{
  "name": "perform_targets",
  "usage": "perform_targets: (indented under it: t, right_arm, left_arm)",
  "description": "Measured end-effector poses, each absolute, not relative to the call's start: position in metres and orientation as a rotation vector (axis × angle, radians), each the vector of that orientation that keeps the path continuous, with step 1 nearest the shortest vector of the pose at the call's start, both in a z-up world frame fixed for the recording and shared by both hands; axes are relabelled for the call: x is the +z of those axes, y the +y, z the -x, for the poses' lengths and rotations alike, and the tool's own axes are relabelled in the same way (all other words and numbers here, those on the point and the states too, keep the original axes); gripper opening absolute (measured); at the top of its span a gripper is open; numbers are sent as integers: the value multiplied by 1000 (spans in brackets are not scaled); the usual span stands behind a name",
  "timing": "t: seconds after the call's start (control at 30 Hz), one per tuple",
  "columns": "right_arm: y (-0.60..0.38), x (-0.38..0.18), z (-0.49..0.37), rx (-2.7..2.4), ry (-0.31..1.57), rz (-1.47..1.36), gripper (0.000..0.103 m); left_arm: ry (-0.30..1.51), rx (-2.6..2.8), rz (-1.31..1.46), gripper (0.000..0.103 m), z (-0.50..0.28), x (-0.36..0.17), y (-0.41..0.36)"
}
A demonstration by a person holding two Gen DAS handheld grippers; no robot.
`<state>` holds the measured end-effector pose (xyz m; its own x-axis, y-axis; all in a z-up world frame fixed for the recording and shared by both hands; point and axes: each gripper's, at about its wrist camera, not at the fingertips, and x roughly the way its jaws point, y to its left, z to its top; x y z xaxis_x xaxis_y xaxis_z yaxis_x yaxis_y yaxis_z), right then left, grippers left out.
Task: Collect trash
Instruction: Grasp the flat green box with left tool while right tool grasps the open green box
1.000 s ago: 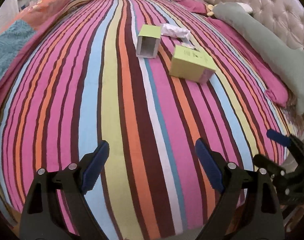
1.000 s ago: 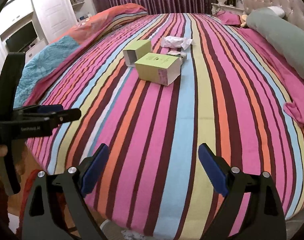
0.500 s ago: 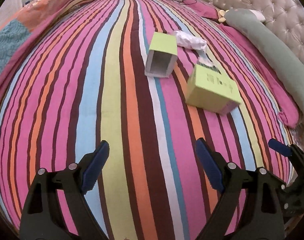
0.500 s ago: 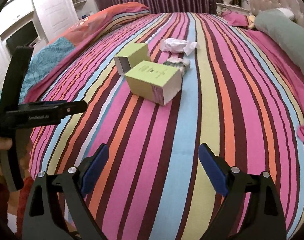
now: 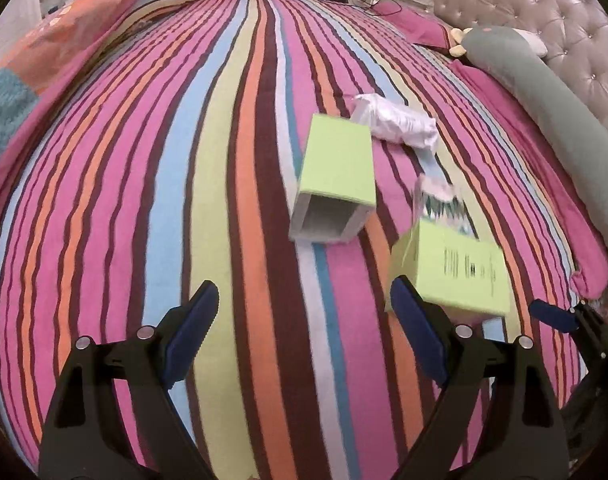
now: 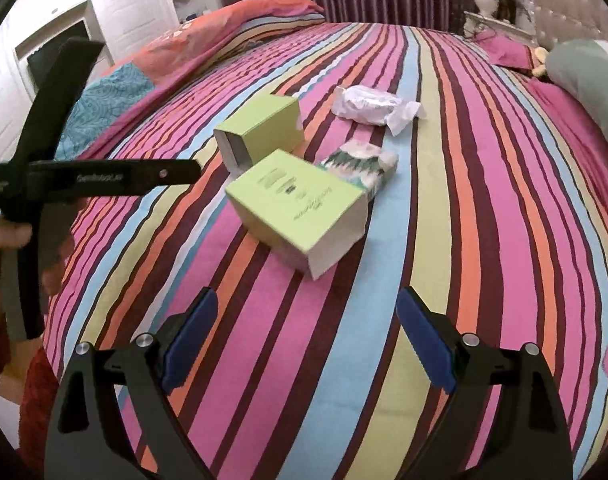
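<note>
Trash lies on the striped bedspread (image 5: 232,184). An open-ended green box (image 5: 336,168) (image 6: 264,124) rests a little ahead of my left gripper (image 5: 304,332), which is open and empty. A second green box (image 5: 456,272) (image 6: 300,208) with printed text lies just past that gripper's right fingertip. Between the boxes sits a green-white packet (image 5: 444,204) (image 6: 360,168). Behind them is a crumpled white wrapper (image 5: 400,124) (image 6: 372,106). My right gripper (image 6: 308,336) is open with nothing in it, a short way before the printed box. In the left wrist view its tip (image 5: 552,316) shows at the right edge.
A long grey-green bolster (image 5: 552,120) lies along the tufted headboard (image 5: 544,12) at the right. An orange and teal quilt (image 6: 152,64) is bunched at the left. A hand (image 6: 4,236) holds the left gripper's handle at the bed's near left edge.
Both grippers have moved forward over the bed toward the trash, so the boxes appear larger and nearer. Both have stayed open.
</note>
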<state>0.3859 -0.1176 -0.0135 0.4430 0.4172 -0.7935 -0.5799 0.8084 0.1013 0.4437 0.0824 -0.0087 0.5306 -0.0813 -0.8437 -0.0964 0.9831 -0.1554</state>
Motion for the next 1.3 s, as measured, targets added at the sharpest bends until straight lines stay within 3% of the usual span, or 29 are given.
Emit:
perform_targets:
  t: [0.63, 1.3]
  right_arm:
    - [-77, -29, -427, 690, 924, 364, 87]
    - [-62, -35, -432, 812, 1022, 270, 86]
  left_arm:
    - [1075, 7, 178, 85, -525, -23, 76]
    - [1111, 33, 170, 85, -542, -38, 79]
